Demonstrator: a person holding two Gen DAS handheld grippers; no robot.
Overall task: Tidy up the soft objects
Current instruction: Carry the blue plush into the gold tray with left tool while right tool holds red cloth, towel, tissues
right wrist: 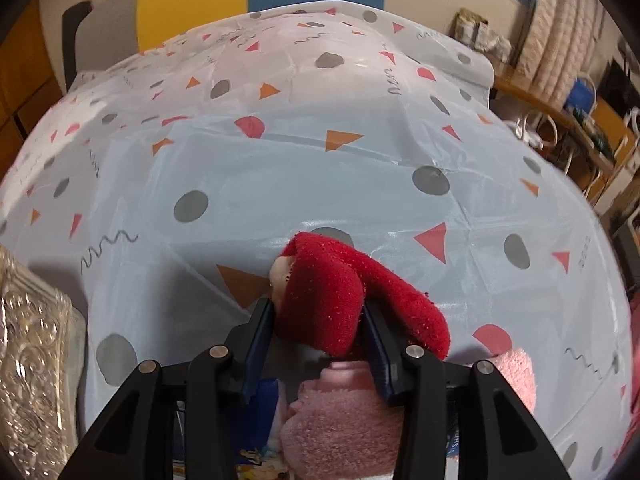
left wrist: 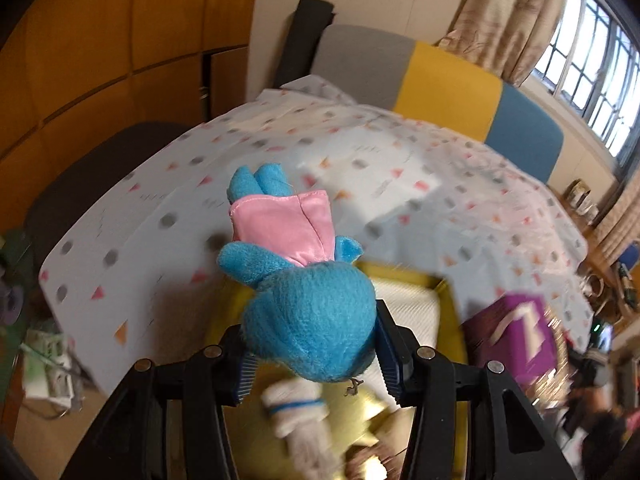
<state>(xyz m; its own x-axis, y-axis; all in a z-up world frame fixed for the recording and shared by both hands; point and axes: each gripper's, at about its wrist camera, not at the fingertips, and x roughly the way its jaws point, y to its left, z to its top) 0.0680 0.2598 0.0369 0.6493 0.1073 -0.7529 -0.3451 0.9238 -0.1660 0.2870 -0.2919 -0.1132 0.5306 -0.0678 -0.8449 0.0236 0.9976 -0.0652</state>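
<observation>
In the left wrist view my left gripper [left wrist: 316,354] is shut on a blue plush toy [left wrist: 316,320] in a pink satin dress; the blue-padded jaws squeeze its round head while body and legs stick out ahead. It hangs over a yellow bin [left wrist: 450,292] that holds a white folded cloth [left wrist: 408,304] and a white plush [left wrist: 296,412]. In the right wrist view my right gripper [right wrist: 318,332] is shut on a red plush toy [right wrist: 344,300] with a pale face, held just above the patterned table cover [right wrist: 280,184]. A pink fluffy towel [right wrist: 348,420] lies right beneath it.
A purple box [left wrist: 520,340] stands right of the yellow bin. A silver embossed box [right wrist: 28,380] sits at the table's left edge in the right wrist view. A grey, yellow and blue headboard [left wrist: 448,80] lies beyond the table, wooden cabinets [left wrist: 100,40] to the left, clutter [right wrist: 580,120] to the right.
</observation>
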